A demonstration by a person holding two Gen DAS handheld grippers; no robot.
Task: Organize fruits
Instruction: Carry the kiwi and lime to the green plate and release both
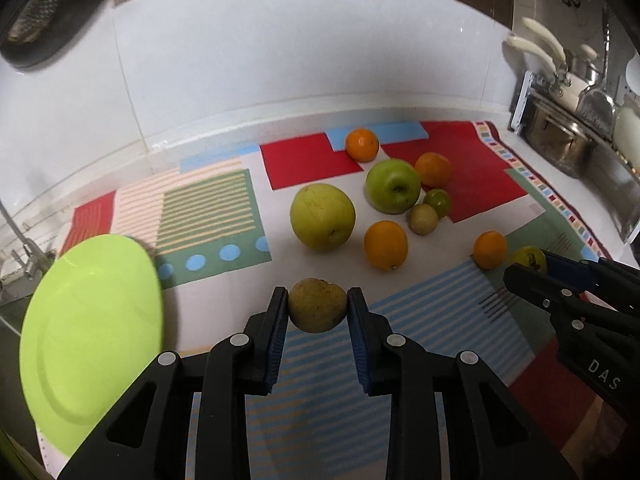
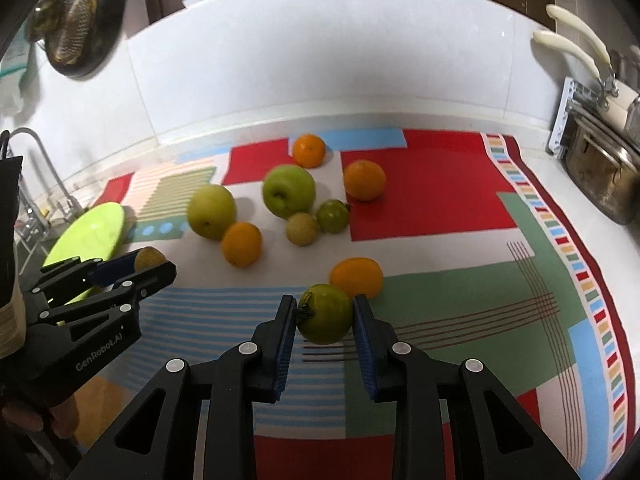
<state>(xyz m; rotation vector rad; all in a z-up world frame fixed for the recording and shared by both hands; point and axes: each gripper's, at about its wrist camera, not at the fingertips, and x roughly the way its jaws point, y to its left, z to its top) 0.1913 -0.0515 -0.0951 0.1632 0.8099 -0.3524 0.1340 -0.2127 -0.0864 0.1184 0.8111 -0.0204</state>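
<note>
My left gripper [image 1: 318,306] is shut on a small brownish-yellow fruit [image 1: 317,305], held above the patterned cloth [image 1: 460,300]. It also shows in the right wrist view [image 2: 150,259]. A lime-green plate [image 1: 92,340] lies to its left. My right gripper [image 2: 325,314] is shut on a green tomato [image 2: 325,314], next to an orange [image 2: 357,278]. On the cloth lie two green apples [image 1: 322,216] [image 1: 393,186], several oranges [image 1: 385,245], a small brown fruit [image 1: 423,219] and another green tomato [image 1: 437,202].
A white tiled wall [image 1: 280,48] runs behind the counter. A metal pot [image 1: 560,140] and cream-handled utensils [image 1: 536,48] stand at the right. A tap [image 2: 44,160] and sink are at the left. A dark pan [image 2: 80,16] hangs on the wall.
</note>
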